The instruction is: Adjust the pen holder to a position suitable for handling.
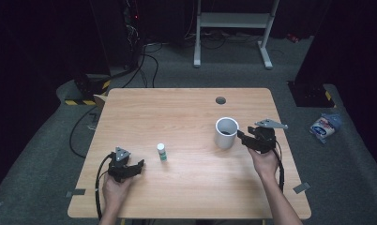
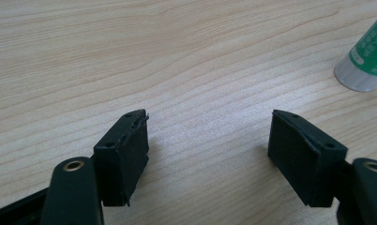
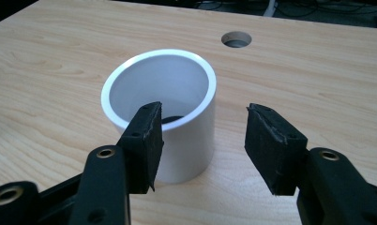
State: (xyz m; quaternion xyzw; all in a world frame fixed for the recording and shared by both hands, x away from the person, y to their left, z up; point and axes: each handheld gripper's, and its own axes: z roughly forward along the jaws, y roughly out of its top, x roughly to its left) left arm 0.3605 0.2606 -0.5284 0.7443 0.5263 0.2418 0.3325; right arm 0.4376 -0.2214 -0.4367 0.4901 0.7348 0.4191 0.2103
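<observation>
Fingers (image 3: pixel 144 140) of right gripper (image 3: pixel 203 145) apart, white cup (image 3: pixel 163 117) just beyond them

Glue stick (image 2: pixel 367 61) cut off by the frame edge, dark thing inside white cup (image 3: pixel 170 119) half hidden by rim

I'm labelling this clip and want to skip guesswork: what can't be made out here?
- Dark thing inside the white cup: right gripper view, mostly hidden by the cup's near rim and the jaw.
- Glue stick label: left gripper view, cut off by the edge; too small in the high view.
</observation>
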